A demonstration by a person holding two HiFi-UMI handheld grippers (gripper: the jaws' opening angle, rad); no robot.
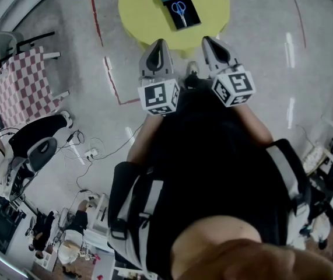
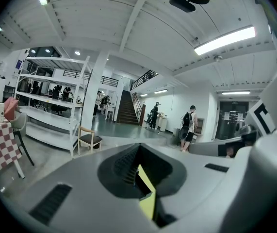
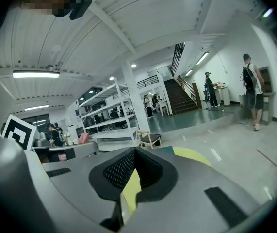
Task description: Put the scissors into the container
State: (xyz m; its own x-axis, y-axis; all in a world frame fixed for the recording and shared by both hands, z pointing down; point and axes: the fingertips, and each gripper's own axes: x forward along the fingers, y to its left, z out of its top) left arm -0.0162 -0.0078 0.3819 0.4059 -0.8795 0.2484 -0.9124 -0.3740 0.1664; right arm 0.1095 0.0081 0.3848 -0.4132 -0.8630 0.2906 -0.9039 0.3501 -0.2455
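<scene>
Left gripper (image 1: 158,42) and right gripper (image 1: 210,40) side by side near edge of yellow round worktop (image 1: 140,10). Fingers of both together, nothing between. Blue scissors (image 1: 179,9) lie on black tray (image 1: 192,18), well apart from both.

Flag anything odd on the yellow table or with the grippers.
Nothing stands out: the blue scissors lie flat on a dark tray on the yellow table; left gripper and right gripper hover empty, clear of them.

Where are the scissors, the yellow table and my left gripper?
scissors (image 1: 179,8), head view, on the blue handles.
yellow table (image 1: 142,11), head view, bare top left of the scissors.
left gripper (image 1: 159,44), head view, at the jaw tips.
</scene>
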